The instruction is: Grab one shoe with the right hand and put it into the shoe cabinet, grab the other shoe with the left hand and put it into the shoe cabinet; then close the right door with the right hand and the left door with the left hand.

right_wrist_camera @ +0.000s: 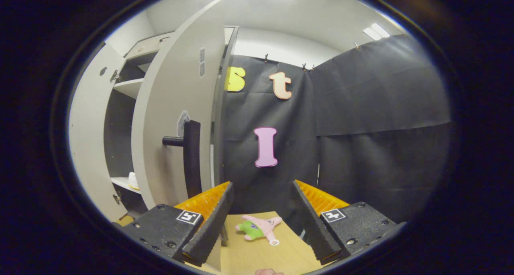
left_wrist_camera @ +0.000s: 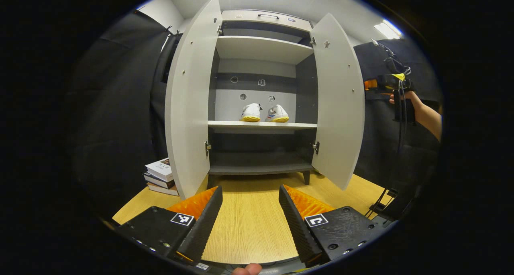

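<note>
Both doors of the cabinet (left_wrist_camera: 261,46) are seen open. Two shoes (left_wrist_camera: 264,113) are set side by side on the middle shelf (left_wrist_camera: 261,125). The left tool (left_wrist_camera: 249,210) is held open and empty above the bench (left_wrist_camera: 249,218). Books (left_wrist_camera: 160,176) are stacked beside the left door (left_wrist_camera: 190,102).

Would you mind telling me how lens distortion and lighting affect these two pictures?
Left gripper view: the cabinet doors bow outward, and a ceiling light glares at upper right; the shoes stay sharp. Right gripper view: the right door curves strongly, and the cabinet interior lies in shadow.
</note>
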### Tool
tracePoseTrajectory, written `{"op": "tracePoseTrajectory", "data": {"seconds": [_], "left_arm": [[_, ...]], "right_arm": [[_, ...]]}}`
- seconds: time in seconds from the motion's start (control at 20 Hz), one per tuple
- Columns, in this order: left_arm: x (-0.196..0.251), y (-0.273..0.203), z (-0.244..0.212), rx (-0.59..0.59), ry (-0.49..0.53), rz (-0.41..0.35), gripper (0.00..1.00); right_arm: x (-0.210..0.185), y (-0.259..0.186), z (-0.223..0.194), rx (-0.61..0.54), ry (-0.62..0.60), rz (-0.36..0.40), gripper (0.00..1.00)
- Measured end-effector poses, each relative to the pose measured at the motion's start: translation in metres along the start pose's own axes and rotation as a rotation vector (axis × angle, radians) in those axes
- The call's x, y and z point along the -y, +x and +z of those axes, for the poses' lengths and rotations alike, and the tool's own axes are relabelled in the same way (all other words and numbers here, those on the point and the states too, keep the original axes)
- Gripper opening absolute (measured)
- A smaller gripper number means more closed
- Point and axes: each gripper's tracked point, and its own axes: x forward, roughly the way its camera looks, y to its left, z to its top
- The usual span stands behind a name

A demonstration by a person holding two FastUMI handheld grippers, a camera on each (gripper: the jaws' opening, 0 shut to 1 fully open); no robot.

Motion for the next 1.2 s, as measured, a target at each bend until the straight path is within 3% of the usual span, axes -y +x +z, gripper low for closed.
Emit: {"op": "tracePoseTrajectory", "data": {"seconds": [0.05, 0.2, 0.25, 0.3, 0.45, 0.5, 0.65, 0.7, 0.75, 0.8, 1.0, 1.2], "left_arm": [[-0.001, 0.0, -0.001, 0.0, 0.0, 0.002, 0.85], [-0.005, -0.001, -0.001, 0.0, -0.001, 0.012, 0.85], [-0.008, -0.002, -0.001, -0.001, -0.001, 0.017, 0.85], [-0.01, -0.002, -0.002, 0.0, -0.001, 0.023, 0.85], [-0.021, -0.005, -0.002, 0.001, -0.005, 0.047, 0.85], [-0.025, -0.006, -0.002, 0.001, -0.006, 0.057, 0.85], [-0.037, -0.009, -0.001, 0.005, -0.011, 0.089, 0.85], [-0.041, -0.008, -0.001, 0.007, -0.013, 0.098, 0.85], [-0.045, -0.008, 0.0, 0.008, -0.015, 0.107, 0.85], [-0.047, -0.009, 0.0, 0.008, -0.016, 0.113, 0.85], [-0.056, -0.007, -0.001, 0.004, -0.017, 0.13, 0.85], [-0.063, -0.006, 0.004, 0.012, -0.017, 0.141, 0.85]], "right_arm": [[-0.006, -0.001, 0.001, 0.003, 0.001, 0.006, 0.94], [-0.035, -0.005, 0.001, 0.015, 0.002, 0.048, 0.94], [-0.048, -0.007, 0.0, 0.014, 0.007, 0.075, 0.88], [-0.061, -0.007, 0.0, 0.013, 0.01, 0.103, 0.94], [-0.09, -0.005, 0.0, 0.009, 0.012, 0.157, 0.94], [-0.101, -0.004, 0.0, 0.009, 0.012, 0.17, 0.88], [-0.139, 0.001, 0.003, 0.017, 0.02, 0.236, 0.88], [-0.151, 0.005, 0.005, 0.023, 0.017, 0.251, 0.95], [-0.16, 0.009, 0.007, 0.025, 0.005, 0.264, 0.89], [-0.169, 0.013, 0.005, 0.026, -0.008, 0.265, 0.92], [-0.175, 0.017, 0.005, 0.029, -0.03, 0.254, 0.95], [-0.161, -0.012, 0.005, 0.063, -0.018, 0.253, 0.97]]}}
